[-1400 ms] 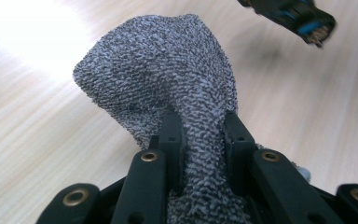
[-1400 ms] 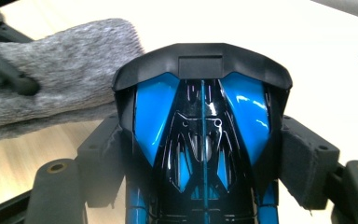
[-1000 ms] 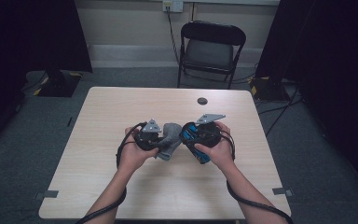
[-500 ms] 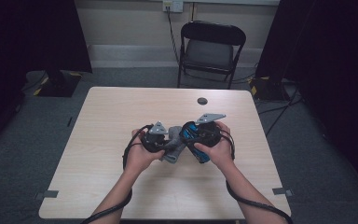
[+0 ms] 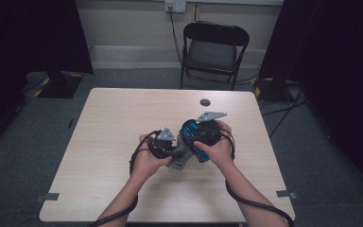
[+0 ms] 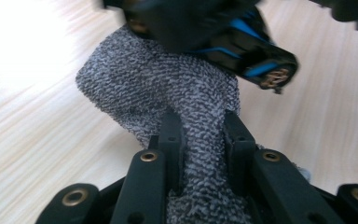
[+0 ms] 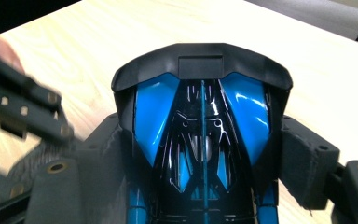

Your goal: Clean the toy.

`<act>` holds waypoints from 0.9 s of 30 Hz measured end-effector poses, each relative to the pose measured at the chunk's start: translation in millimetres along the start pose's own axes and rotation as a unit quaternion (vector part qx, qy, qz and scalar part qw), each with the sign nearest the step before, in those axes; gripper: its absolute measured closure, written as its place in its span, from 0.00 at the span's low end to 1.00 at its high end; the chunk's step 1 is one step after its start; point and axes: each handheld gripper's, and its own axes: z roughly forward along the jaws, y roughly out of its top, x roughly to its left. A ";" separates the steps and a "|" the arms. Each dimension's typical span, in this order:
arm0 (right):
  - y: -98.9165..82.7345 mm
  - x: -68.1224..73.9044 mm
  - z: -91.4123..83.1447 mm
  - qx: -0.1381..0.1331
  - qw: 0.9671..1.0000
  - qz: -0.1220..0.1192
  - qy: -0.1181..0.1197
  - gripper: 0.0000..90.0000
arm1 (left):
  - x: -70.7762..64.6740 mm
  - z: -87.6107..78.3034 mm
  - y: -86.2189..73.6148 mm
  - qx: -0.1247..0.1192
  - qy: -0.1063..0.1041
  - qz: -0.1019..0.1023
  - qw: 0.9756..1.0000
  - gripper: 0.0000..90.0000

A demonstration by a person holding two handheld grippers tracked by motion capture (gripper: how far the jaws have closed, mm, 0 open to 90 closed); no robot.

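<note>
Shifting right, seemingly — left tongs [image 5: 172, 153], cloth [image 5: 182, 158].

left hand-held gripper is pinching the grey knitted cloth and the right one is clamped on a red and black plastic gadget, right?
Not quite: the black plastic gadget is blue and black, not red, as the right gripper view shows. The right hand-held gripper is clamped on it, and the left hand-held gripper pinches the grey knitted cloth.
</note>
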 end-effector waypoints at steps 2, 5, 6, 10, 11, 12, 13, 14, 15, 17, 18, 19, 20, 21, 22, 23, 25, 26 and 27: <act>2.4 -0.1 0.7 -0.001 1.000 0.001 -0.001 0.28 | -2.6 2.5 0.2 -0.001 -0.004 0.002 1.000 0.82; 5.4 -1.1 1.7 0.001 1.000 0.003 -0.005 0.28 | -4.3 4.6 -0.1 -0.001 -0.006 0.002 1.000 0.82; 6.2 -1.6 2.1 0.001 1.000 0.005 -0.006 0.28 | -5.3 5.4 -0.7 -0.002 -0.006 0.001 1.000 0.82; 8.7 -2.6 3.2 0.000 1.000 0.008 -0.007 0.28 | -8.6 9.0 -3.0 0.001 -0.013 0.004 1.000 0.82; 9.2 -2.5 3.6 0.000 1.000 0.010 -0.006 0.28 | -9.1 9.6 -3.3 0.000 -0.014 0.004 1.000 0.82; 9.6 -2.5 3.8 0.000 1.000 0.011 -0.006 0.28 | -9.8 10.4 -3.6 0.000 -0.014 0.005 1.000 0.82; 10.1 -2.6 4.1 0.000 1.000 0.012 -0.007 0.28 | -10.5 11.0 -3.8 0.001 -0.014 0.006 1.000 0.82; 10.5 -2.9 4.5 -0.001 1.000 0.011 -0.006 0.28 | -11.0 11.6 -3.8 0.001 -0.016 0.006 1.000 0.82; 11.0 -2.9 4.6 0.000 1.000 0.011 -0.005 0.28 | -11.4 11.9 -3.8 0.004 -0.016 0.007 1.000 0.82; 11.9 -2.9 5.1 0.001 1.000 0.011 -0.006 0.28 | -12.8 12.8 -3.6 0.006 -0.017 0.008 1.000 0.82; 12.4 -3.1 5.3 0.001 1.000 0.011 -0.006 0.28 | -13.3 13.3 -3.6 0.005 -0.017 0.010 1.000 0.82; 12.8 -3.4 5.4 0.000 1.000 0.012 -0.006 0.28 | -13.7 13.7 -3.4 0.005 -0.018 0.010 1.000 0.82; 13.3 -3.7 5.4 -0.001 1.000 0.014 -0.006 0.28 | -14.4 13.8 -3.2 0.006 -0.017 0.013 1.000 0.82; 13.9 -4.3 5.4 -0.001 1.000 0.016 -0.006 0.28 | -14.6 13.9 -3.0 0.006 -0.017 0.015 1.000 0.82; 14.2 -4.7 5.4 -0.002 1.000 0.016 -0.006 0.28 | -15.2 14.4 -3.1 0.005 -0.018 0.013 1.000 0.82; 14.7 -4.9 5.4 -0.002 1.000 0.017 -0.007 0.28 | -15.7 14.9 -3.3 0.006 -0.019 0.012 1.000 0.82; 15.6 -5.2 5.2 -0.003 1.000 0.019 -0.006 0.28 | -17.1 16.5 -3.9 0.007 -0.022 0.014 1.000 0.82; 15.9 -5.2 4.9 -0.004 1.000 0.020 -0.006 0.28 | -17.6 17.1 -3.9 0.009 -0.023 0.017 1.000 0.82; 16.4 -5.1 5.0 -0.004 1.000 0.021 -0.008 0.28 | -18.5 18.2 -4.4 0.007 -0.024 0.016 1.000 0.82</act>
